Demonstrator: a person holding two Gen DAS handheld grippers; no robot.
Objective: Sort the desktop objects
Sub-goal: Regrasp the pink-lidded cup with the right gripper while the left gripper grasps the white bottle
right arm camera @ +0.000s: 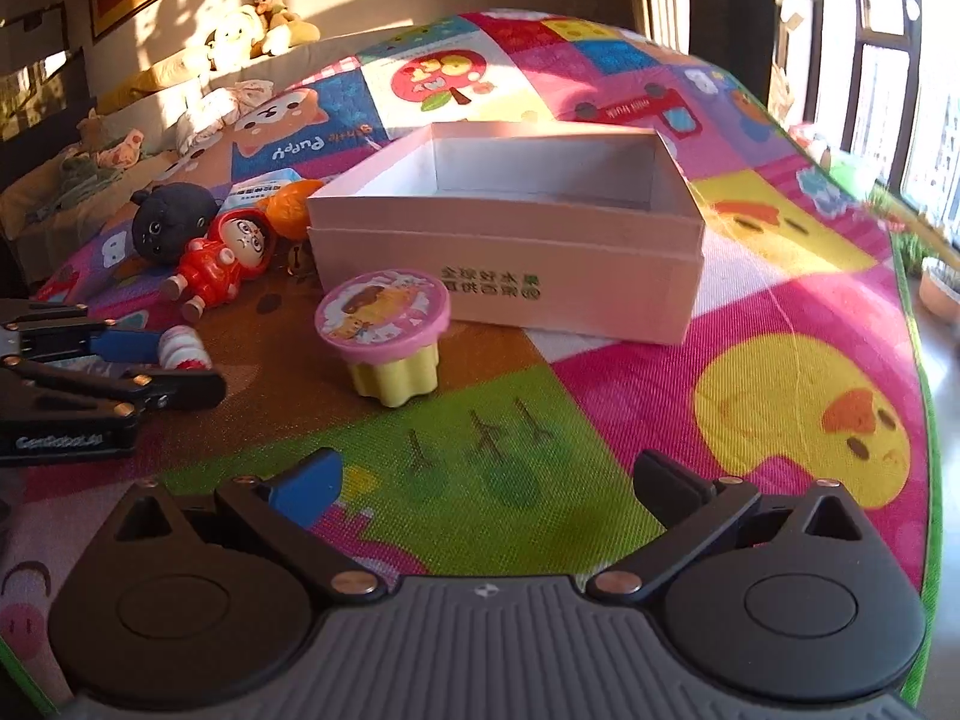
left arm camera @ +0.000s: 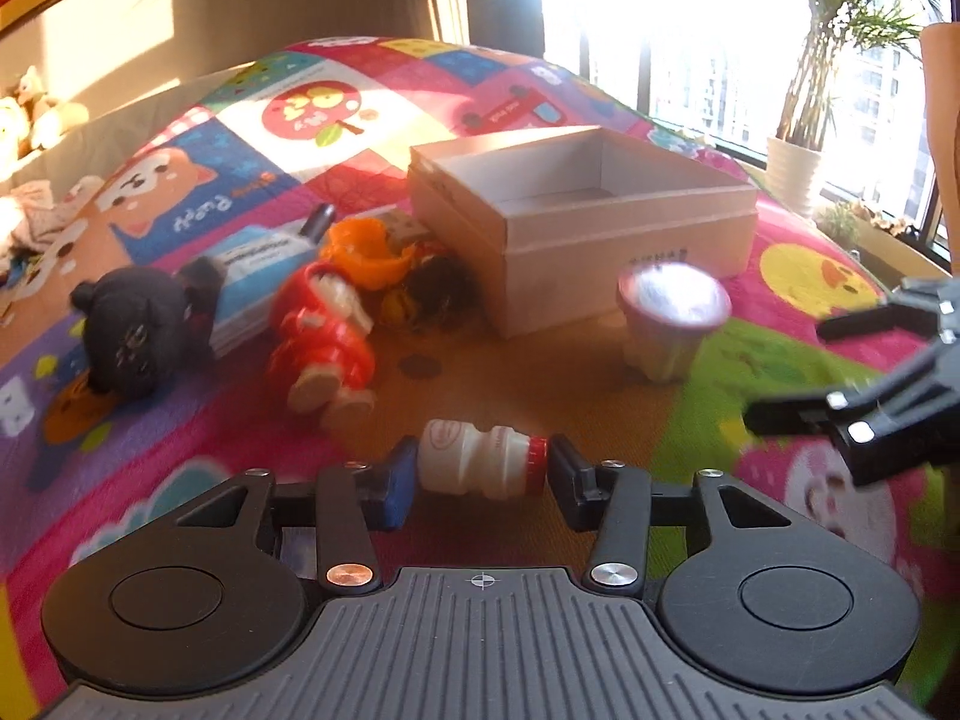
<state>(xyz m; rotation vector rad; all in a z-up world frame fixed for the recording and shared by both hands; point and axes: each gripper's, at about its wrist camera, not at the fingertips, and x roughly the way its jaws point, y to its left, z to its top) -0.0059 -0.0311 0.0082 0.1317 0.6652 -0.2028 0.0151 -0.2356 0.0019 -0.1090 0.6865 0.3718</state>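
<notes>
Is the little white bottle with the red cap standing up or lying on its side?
Lying on its side. The bottle rests lengthwise on the mat, red cap pointing sideways, between the left gripper fingers, which close on its two ends.

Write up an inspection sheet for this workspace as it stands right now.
Surface: cartoon play mat, colourful squares.
Job's things: open box, inside looks bare; small bottle on its side; pink-lidded cup upright, apart from the box; red doll, black plush, orange toy left of the box.
Clutter: blue-and-white packet behind the toys.
Grippers: left tool shut on the bottle, end to end; right tool open, holding nothing.
Cables: nothing seen.
Surroundings: potted plant, windows, stuffed toys.
</notes>
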